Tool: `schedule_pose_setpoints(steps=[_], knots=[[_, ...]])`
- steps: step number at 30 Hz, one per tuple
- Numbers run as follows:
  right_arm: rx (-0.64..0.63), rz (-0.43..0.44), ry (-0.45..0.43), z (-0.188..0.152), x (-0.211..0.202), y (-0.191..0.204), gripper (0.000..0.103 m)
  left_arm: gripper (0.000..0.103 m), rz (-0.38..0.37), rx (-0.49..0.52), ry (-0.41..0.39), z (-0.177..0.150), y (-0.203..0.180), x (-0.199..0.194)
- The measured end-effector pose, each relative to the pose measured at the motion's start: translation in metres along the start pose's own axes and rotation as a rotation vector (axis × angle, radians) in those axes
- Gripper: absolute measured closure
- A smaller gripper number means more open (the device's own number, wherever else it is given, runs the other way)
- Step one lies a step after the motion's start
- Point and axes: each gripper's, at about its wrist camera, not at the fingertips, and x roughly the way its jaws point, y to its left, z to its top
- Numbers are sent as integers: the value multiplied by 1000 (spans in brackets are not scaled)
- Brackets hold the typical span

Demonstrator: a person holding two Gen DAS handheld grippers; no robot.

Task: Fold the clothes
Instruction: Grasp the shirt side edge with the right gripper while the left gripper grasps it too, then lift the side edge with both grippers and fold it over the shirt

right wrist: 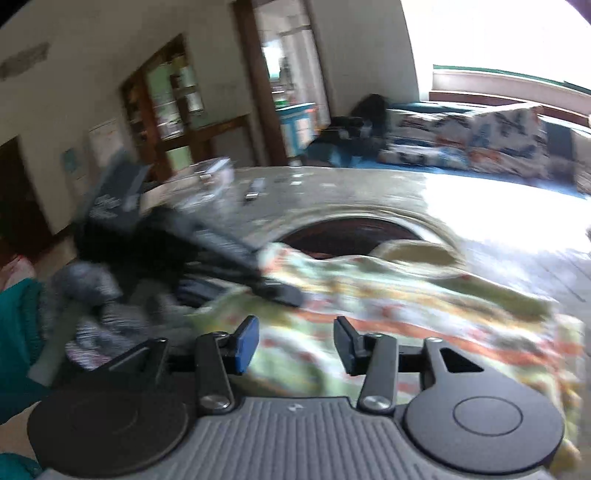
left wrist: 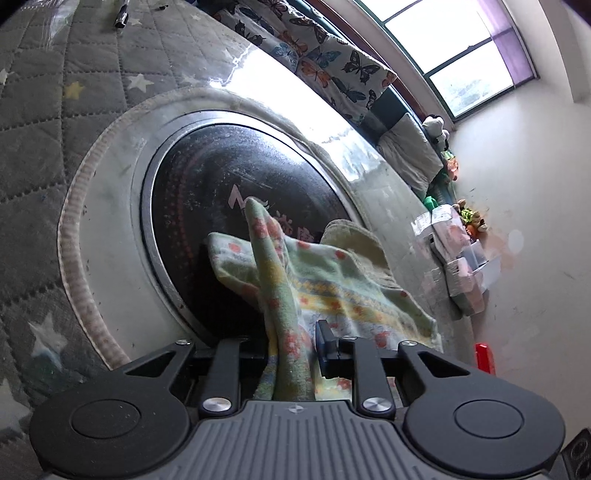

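Observation:
A green, yellow and orange patterned cloth (left wrist: 369,288) lies partly over the black round plate (left wrist: 240,184) set in the table. My left gripper (left wrist: 291,343) is shut on a raised fold of it. The fold stands up between the jaws and hides the left finger. In the blurred right wrist view the same cloth (right wrist: 406,302) spreads under my right gripper (right wrist: 295,343), which is open with its blue pads (right wrist: 245,343) apart and nothing pinched. My left gripper (right wrist: 280,291) reaches in from the left onto the cloth, with a hand in a grey knit sleeve (right wrist: 92,295) behind it.
The table wears a grey quilted star cover (left wrist: 44,110) under clear plastic. Small boxes (left wrist: 461,258) crowd its far edge by the wall. Butterfly-print cushions (left wrist: 325,55) lie under the window. A small metal piece (left wrist: 122,14) rests at the table's far side.

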Motion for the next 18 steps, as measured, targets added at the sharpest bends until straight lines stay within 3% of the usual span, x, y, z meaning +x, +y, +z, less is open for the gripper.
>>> schedule_pose_setpoints(steps=[4,7,11,13,18], knots=[[82,-140,-28,-2,-9,-43,35,78,10,7,-7,-2,1,-1],[165,-261,-42,-5,-13,-83,32,76,20,25,-10,-3,-2,-1],[267,-357,-40,-14,-14,-124,31,76,29,43,-13,-4,-4,-1],[297,-389,-33,-18,-10,-137,31,76,33,50,-15,-4,-4,-1],[317,-376,-27,-23,-4,-146,35,76,49,74,-20,-5,-8,0]])
